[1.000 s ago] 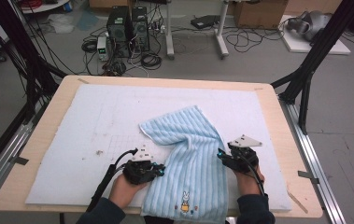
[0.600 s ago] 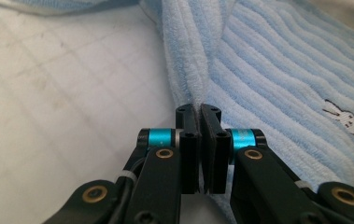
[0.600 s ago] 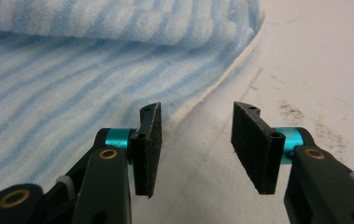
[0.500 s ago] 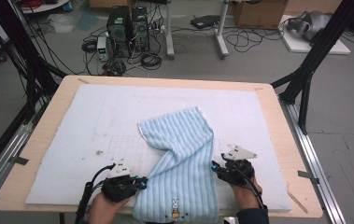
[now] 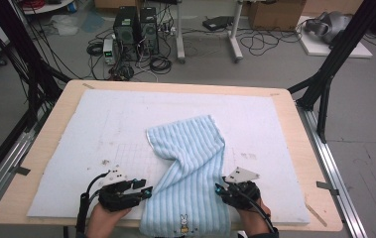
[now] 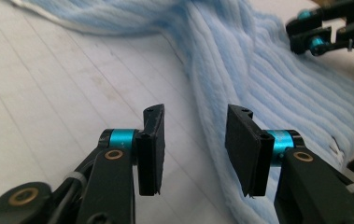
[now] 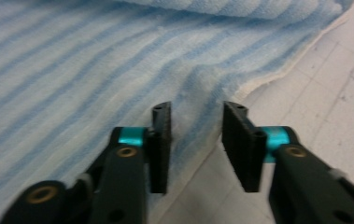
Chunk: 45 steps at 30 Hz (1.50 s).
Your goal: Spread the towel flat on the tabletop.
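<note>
Towel-handling is the step we judge to be in hand: at the left, our left tool (image 5: 146,190) sits just beside the towel's (image 5: 190,168) left edge, its jaws having just been opening, now spread with nothing pinched between them. The blue striped towel lies rumpled across the white mat (image 5: 76,134) on the worktop (image 5: 46,124), its near end at the front edge. At the right, our right tool (image 5: 219,189) straddles the other edge, jaws just closing but not yet pressing. Next we likely need both edges pinched.

Parted hand-held gripper (image 6: 193,149) beside striped towel (image 6: 277,79)
</note>
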{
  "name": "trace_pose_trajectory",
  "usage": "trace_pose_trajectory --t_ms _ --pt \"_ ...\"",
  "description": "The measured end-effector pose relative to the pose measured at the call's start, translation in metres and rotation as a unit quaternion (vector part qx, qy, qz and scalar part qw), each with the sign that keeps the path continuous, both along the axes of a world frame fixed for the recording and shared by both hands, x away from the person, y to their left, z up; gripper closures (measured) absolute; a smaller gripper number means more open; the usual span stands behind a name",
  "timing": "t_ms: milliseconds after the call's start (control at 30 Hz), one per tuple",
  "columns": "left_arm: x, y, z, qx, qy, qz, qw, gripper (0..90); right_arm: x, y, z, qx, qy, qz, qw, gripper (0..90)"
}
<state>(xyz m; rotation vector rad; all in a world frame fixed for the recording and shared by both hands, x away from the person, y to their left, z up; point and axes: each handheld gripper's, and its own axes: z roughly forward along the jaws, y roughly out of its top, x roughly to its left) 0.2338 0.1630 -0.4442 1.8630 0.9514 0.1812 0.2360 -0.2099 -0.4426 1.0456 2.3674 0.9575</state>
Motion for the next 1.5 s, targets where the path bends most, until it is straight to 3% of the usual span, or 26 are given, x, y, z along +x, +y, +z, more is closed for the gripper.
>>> trace_pose_trajectory --t_ms 33,100,233,333,433,500,667,700,767,800,833,900,1267,1500 --pt "0.003 0.000 0.002 -0.001 -0.003 0.000 1.0000 57.7 -0.001 -0.001 0.001 0.001 0.002 0.000 1.0000 80.0" --pt "0.009 0.000 0.004 0.000 -0.005 0.001 1.0000 57.9 -0.003 -0.004 0.001 -0.012 -0.006 0.003 0.9999 85.7" --pt "0.021 0.000 0.007 0.002 -0.009 0.011 0.9999 57.9 -0.010 -0.016 0.001 -0.038 -0.013 -0.015 0.9991 89.4" --pt "0.029 -0.002 0.007 -0.001 -0.008 0.016 0.9998 57.9 -0.015 -0.030 0.001 -0.017 -0.009 -0.028 0.9994 89.3" --pt "0.032 -0.005 0.006 -0.006 -0.010 0.020 0.9997 58.0 -0.019 -0.033 0.003 0.010 -0.010 -0.024 0.9996 73.4" --pt "0.033 -0.007 0.005 -0.005 -0.012 0.020 0.9997 58.1 -0.020 -0.028 0.004 0.020 -0.010 -0.012 0.9997 67.9" --pt "0.035 -0.006 0.004 -0.005 -0.016 0.024 0.9996 58.0 -0.018 -0.008 -0.001 0.002 -0.002 0.000 1.0000 58.6" --pt "0.036 -0.005 0.004 -0.006 -0.016 0.025 0.9995 58.0 -0.017 -0.007 -0.001 0.002 -0.004 -0.001 1.0000 61.1" --pt "0.036 -0.005 0.004 -0.005 -0.017 0.026 0.9995 58.0 -0.018 -0.007 -0.001 0.015 0.012 0.006 0.9998 75.9" --pt "0.037 -0.005 0.004 -0.005 -0.017 0.026 0.9995 58.0 -0.019 -0.007 -0.001 0.013 0.011 0.012 0.9998 84.2" --pt "0.037 -0.005 0.003 -0.004 -0.018 0.026 0.9995 58.0 -0.022 -0.006 0.000 0.005 0.007 0.017 0.9998 86.2" --pt "0.037 -0.005 0.003 -0.004 -0.016 0.025 0.9995 58.0 -0.024 -0.005 0.000 -0.010 -0.003 0.020 0.9997 87.2" --pt "0.039 -0.010 0.000 0.000 -0.011 0.022 0.9997 58.8 -0.051 -0.044 0.002 -0.019 -0.008 -0.010 0.9997 87.3" --pt "0.046 -0.021 -0.002 0.005 -0.005 0.017 0.9998 58.8 -0.063 -0.058 0.004 -0.024 -0.011 -0.023 0.9994 85.9"
